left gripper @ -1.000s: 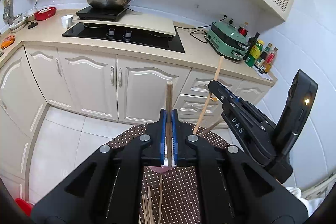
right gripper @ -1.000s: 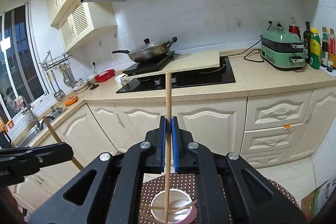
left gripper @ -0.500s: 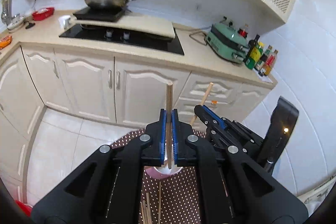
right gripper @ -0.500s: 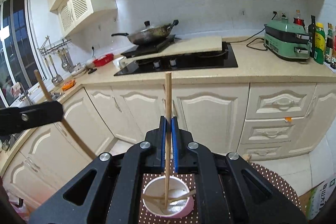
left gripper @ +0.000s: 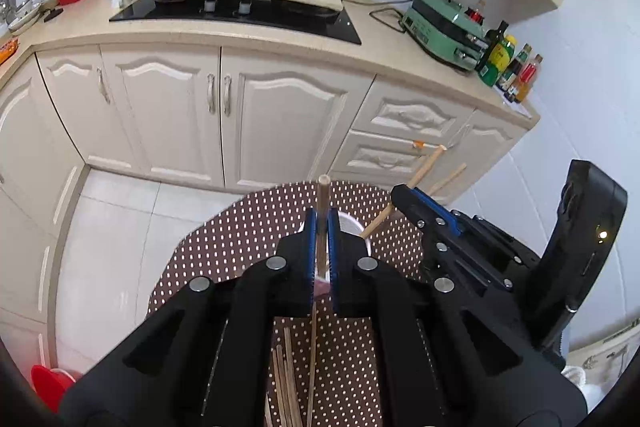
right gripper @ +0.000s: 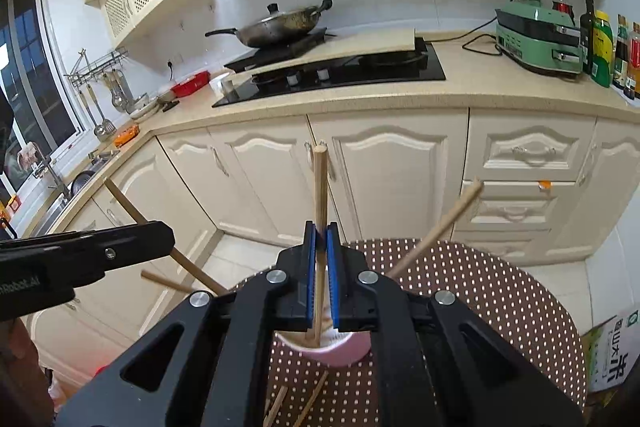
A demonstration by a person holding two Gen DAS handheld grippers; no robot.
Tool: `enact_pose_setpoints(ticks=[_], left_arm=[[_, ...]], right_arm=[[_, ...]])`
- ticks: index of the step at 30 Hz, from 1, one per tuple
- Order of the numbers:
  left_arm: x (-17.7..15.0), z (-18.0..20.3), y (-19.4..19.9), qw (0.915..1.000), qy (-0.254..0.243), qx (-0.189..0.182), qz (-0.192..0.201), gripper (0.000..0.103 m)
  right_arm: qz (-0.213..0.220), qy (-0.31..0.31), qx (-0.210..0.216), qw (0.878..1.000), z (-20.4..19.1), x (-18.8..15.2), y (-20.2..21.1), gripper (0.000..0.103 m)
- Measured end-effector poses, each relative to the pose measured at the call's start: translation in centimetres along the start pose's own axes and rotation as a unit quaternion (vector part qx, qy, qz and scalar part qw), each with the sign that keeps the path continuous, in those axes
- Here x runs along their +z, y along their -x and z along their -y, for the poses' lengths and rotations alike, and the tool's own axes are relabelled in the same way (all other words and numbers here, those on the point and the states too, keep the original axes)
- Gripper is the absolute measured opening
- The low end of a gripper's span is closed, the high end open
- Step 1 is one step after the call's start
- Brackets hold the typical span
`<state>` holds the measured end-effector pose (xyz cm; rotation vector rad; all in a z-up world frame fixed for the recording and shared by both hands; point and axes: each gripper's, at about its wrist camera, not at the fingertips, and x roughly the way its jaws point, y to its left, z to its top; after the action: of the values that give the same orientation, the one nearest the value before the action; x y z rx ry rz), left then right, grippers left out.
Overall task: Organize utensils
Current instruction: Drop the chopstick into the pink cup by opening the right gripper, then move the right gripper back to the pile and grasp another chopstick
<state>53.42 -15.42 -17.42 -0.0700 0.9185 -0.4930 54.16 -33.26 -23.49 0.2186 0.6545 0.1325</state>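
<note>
Chopsticks, light, stiff, smooth wood: left gripper [left gripper: 321, 247] pinches one [left gripper: 322, 203] mid-shaft, right gripper [right gripper: 321, 267] another [right gripper: 320, 195], both over a pink cup [right gripper: 340, 349]; grip mid-length likely steadiest.

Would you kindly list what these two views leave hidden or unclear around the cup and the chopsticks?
- Left wrist view: the pink cup is mostly hidden behind the left gripper.
- Right wrist view: the cup's inside is blocked by the right gripper, so the held chopstick's tip is unseen.
- Both views: the loose chopsticks on the dotted tablecloth are cut off by the bottom edge.
</note>
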Motion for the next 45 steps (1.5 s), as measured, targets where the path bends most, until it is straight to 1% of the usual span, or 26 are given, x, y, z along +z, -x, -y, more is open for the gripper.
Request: enact_pose_setpoints(ticks=[5,9,11,16,19,20,21,23,24,28,33,39,45], left_arm=[[-0.9,-0.4,-0.3,0.9998,0.008,0.007,-0.016,0.006],[-1.5,-0.6,-0.2,0.9995,0.005,0.017,-0.026,0.007],[-1.9,-0.7,-0.1,0.9993,0.006,0.017,-0.032,0.007],[-3.0,-1.0,0.1,0.9986,0.002,0.027,-0.046,0.008],[-3.7,-1.2,0.3,0.9982,0.001,0.032,-0.051,0.010],[-4.0,-1.4,0.4,0.9981,0.002,0.033,-0.052,0.018],[-4.2,-1.5,0.5,0.9980,0.003,0.034,-0.053,0.032],[-4.8,-1.7,1.0,0.9982,0.004,0.040,-0.045,0.050],[-5.0,-1.7,1.3,0.9983,0.002,0.042,-0.041,0.050],[-6.3,-2.4,1.8,0.9979,0.005,0.043,-0.048,0.050],[-8.1,-3.7,2.0,0.9971,0.016,0.044,-0.060,0.050],[-11.1,-5.9,0.3,0.9924,0.054,0.032,-0.106,0.050],[-14.3,-6.0,-2.2,0.9854,0.056,0.039,-0.156,0.050]], right_arm=[[-0.021,-0.013,-0.001,1.000,0.0,-1.0,0.3,0.008],[-0.030,-0.023,-0.002,0.999,0.1,-1.6,0.9,0.008],[-0.034,-0.029,-0.002,0.999,0.1,-1.9,1.3,0.010],[-0.037,-0.041,-0.010,0.998,0.0,-2.4,2.5,0.026],[-0.036,-0.046,-0.014,0.998,-0.1,-2.8,3.5,0.030],[-0.035,-0.048,-0.015,0.998,-0.1,-3.0,3.9,0.031],[-0.034,-0.050,-0.016,0.998,-0.1,-3.2,4.2,0.032],[-0.033,-0.055,-0.018,0.998,-0.1,-3.7,4.9,0.034],[-0.032,-0.057,-0.019,0.998,-0.2,-3.8,5.3,0.035],[-0.029,-0.067,-0.025,0.997,-0.1,-4.6,6.6,0.040],[-0.037,-0.074,-0.029,0.996,-0.1,-5.9,7.7,0.041],[-0.062,-0.084,-0.025,0.994,-0.1,-8.0,7.8,0.041],[-0.113,-0.109,-0.009,0.988,0.0,-10.3,6.6,0.041]])
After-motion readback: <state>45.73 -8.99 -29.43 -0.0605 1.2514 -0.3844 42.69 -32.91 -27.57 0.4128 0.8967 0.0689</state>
